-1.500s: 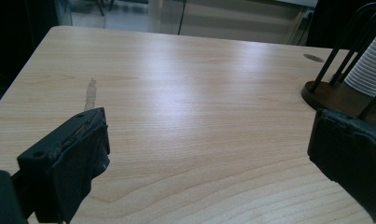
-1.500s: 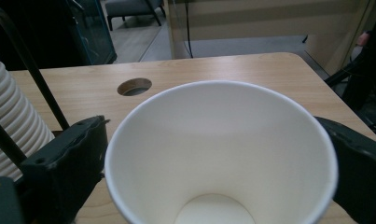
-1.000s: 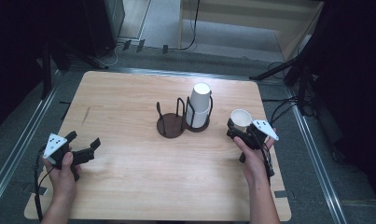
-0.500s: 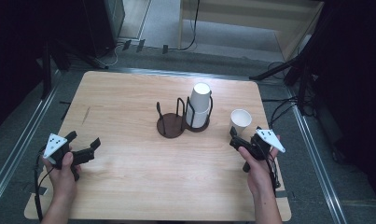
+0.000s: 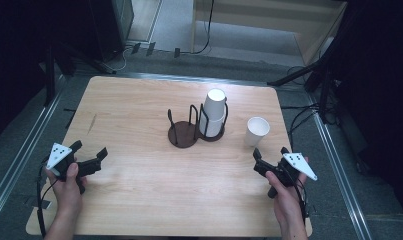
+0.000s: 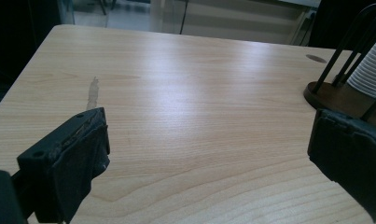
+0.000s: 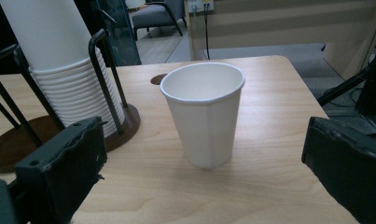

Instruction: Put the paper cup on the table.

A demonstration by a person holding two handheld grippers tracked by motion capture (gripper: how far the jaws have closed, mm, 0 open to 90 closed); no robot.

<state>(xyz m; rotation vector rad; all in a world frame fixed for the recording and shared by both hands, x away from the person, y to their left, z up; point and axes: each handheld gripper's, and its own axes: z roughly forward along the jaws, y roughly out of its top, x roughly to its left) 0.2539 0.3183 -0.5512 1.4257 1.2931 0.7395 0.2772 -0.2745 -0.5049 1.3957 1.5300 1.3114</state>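
Note:
A single white paper cup (image 5: 257,131) stands upright on the wooden table (image 5: 139,110), right of a dark wire cup holder (image 5: 183,135). The holder keeps a stack of white cups (image 5: 214,112), mouths down, in its right ring. My right gripper (image 5: 270,152) is open a short way in front of the single cup, apart from it. In the right gripper view the cup (image 7: 204,116) sits centred beyond my open right gripper (image 7: 204,177), with the stack (image 7: 59,70) to its left. My left gripper (image 5: 91,149) is open over bare wood at the table's left. In its own view my left gripper (image 6: 209,158) holds nothing.
The holder's left ring holds no cups, and its base (image 6: 337,95) shows at the right edge of the left gripper view. A pale scuff (image 6: 92,91) marks the wood at the left. Cables (image 5: 204,30) and stand legs lie on the floor beyond the table's far edge.
My right gripper has drawn back from the single cup toward the person, and the cup now stands free on the table. The left gripper has not moved.

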